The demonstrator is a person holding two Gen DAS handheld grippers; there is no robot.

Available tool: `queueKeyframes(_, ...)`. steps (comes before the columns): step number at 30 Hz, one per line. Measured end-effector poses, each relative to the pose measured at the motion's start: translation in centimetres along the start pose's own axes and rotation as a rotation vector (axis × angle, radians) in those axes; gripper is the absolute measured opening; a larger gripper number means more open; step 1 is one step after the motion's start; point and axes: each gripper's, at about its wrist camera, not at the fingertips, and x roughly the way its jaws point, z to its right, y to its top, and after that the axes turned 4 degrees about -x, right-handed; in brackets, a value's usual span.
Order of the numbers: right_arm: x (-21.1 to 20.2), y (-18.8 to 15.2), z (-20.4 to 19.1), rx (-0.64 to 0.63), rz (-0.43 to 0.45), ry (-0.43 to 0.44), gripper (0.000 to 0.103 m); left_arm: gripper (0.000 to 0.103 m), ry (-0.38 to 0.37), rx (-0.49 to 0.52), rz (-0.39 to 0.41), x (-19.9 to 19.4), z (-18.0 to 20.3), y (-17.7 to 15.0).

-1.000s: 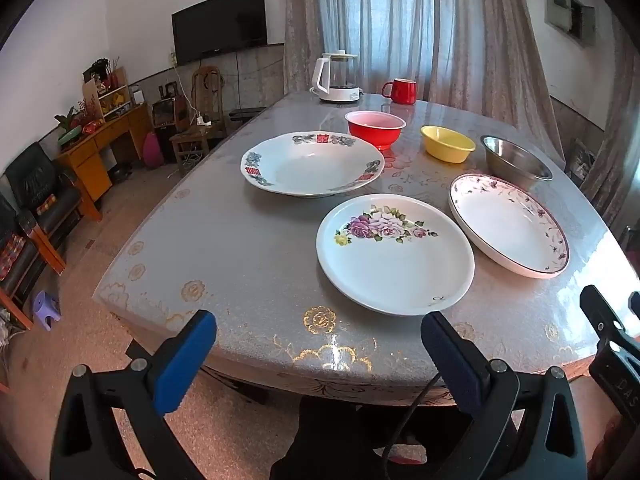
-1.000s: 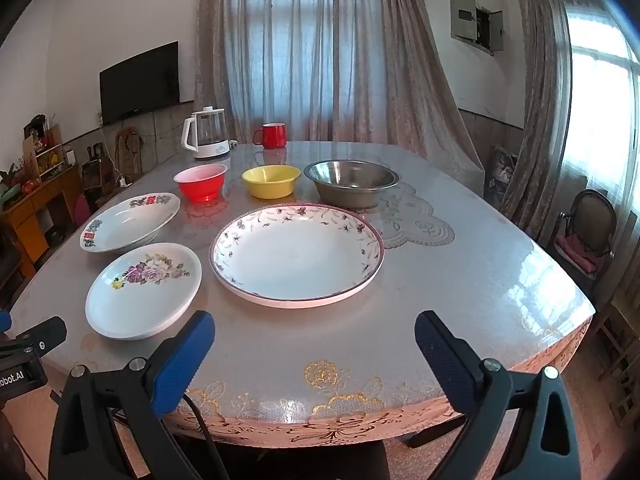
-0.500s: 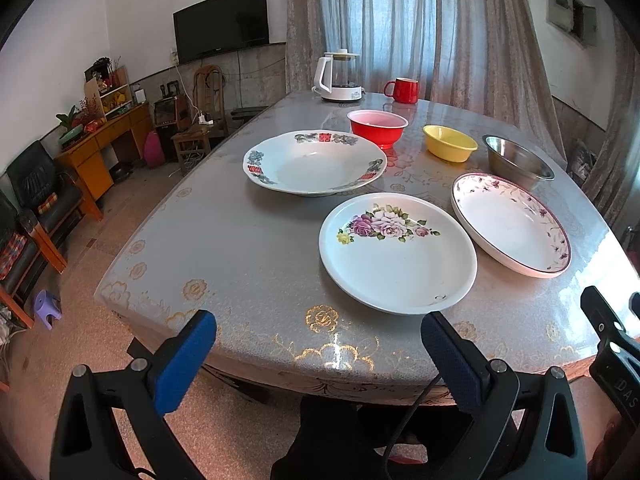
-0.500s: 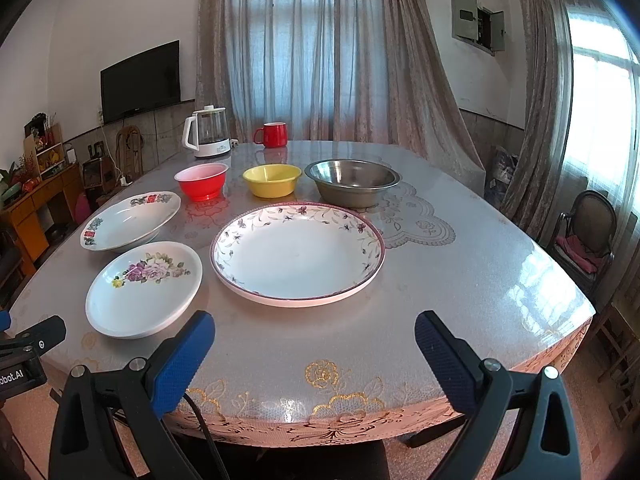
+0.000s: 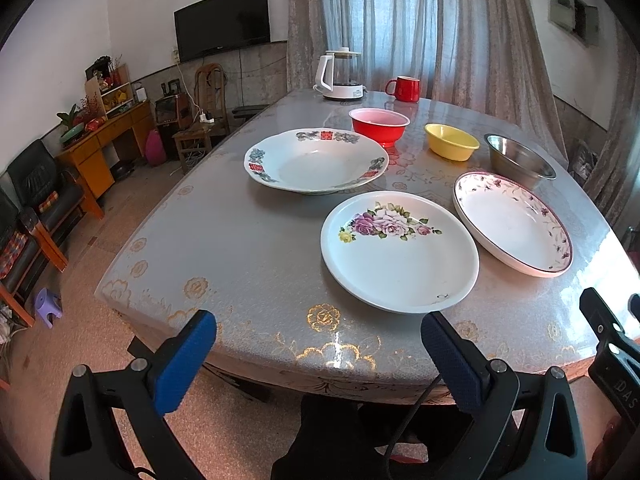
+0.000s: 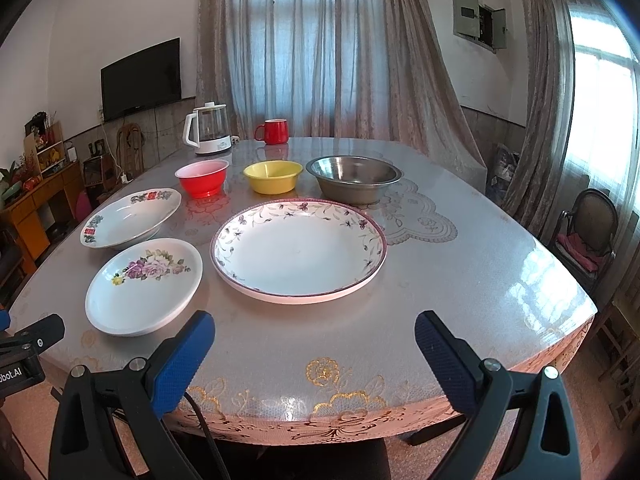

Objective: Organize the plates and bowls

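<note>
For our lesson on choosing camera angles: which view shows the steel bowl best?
The right wrist view: the steel bowl sits whole near the picture's middle, rim and inside clear. The left wrist view shows it smaller, toward the right edge, its near side hidden behind the vine-rimmed plate.

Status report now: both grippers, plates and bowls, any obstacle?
Left gripper open, right gripper open, both short of the table edge. Three plates, three bowls unstacked, untouched. Nothing between fingers and plates.
</note>
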Motion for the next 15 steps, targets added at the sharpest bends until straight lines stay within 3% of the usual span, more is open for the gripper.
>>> queueKeyframes(15,0.89,-0.12,-0.17,-0.001,-0.032,0.007,0.102,0.103,-0.005,-0.006,-0.017,0.4,0.04,0.1)
